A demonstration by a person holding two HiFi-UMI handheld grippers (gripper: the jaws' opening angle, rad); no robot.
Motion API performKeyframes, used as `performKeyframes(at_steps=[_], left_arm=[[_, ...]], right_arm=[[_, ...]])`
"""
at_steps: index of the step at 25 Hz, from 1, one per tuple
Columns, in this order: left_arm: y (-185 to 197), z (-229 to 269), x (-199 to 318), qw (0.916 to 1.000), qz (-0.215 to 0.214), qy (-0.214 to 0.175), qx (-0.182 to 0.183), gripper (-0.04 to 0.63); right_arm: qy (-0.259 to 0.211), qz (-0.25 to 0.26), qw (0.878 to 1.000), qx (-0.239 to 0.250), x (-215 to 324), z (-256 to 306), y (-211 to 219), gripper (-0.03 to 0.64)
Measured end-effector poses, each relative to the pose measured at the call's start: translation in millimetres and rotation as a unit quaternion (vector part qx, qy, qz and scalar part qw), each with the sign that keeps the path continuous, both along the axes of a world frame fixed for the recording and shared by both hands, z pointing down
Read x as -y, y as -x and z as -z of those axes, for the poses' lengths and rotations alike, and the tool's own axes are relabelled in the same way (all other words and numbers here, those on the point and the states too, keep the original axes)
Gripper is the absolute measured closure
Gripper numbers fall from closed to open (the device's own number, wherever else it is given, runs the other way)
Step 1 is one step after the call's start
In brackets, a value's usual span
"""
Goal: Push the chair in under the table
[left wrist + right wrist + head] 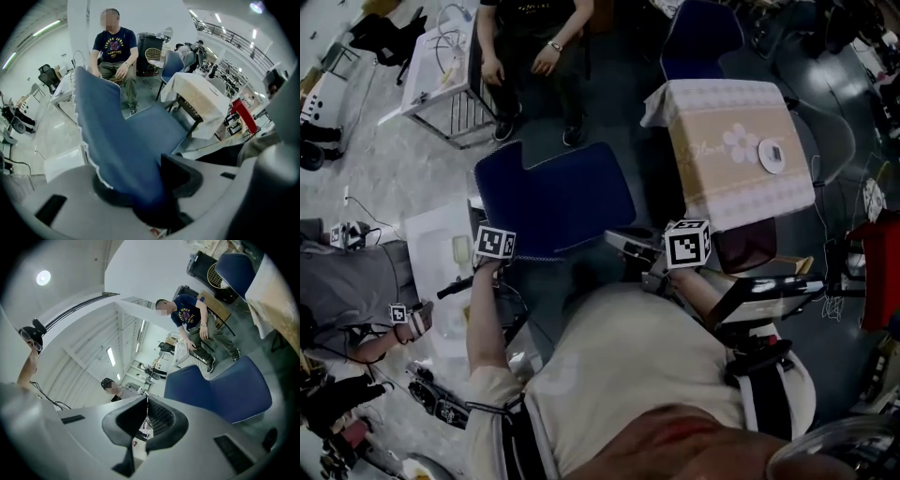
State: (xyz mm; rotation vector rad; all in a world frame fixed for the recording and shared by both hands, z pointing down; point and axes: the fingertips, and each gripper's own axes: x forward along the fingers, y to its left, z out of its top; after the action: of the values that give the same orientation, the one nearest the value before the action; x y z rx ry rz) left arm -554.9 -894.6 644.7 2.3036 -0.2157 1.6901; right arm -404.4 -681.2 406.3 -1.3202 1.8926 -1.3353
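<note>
- Risk 1: the blue padded chair (553,197) stands beside the square desk w/ beige flowered cloth (717,187). Its seat is not under the desk and not squared to it. A straight shove would prob. run the seat edge into a desk leg or snag the hanging cloth.
- Risk 2: the hold looks to be at one end of the backrest top only, so the chair is likely to swing round rather than slide. The soft cover could also slip out of the pinch.
- Risk 3: if the cloth gets dragged, the small white round disc (772,156) on the desk could shift or drop.
- Risk 4: the seated person (534,47) has feet near the chair's far side. A push that way could bump them.
- L hand-held gripper (145,183): jaws part-way spread, pointing steeply down. The pads pinch the chair's blue, white-piped backrest edge.
- R hand-held gripper (146,399): jaws pressed together w/ nothing between them. It touches nothing visible, and the chair is ahead of it, apart.
</note>
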Motion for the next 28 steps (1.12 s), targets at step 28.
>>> performKeyframes(at_steps=[28], left_arm=[[-21.4,-6.9,-22.3,0.9993,-0.021,-0.007,0.029,0.414]], right_arm=[[0.005,-0.022,0.999,0.030,-2.7,-4.3,-3.5,0.604]])
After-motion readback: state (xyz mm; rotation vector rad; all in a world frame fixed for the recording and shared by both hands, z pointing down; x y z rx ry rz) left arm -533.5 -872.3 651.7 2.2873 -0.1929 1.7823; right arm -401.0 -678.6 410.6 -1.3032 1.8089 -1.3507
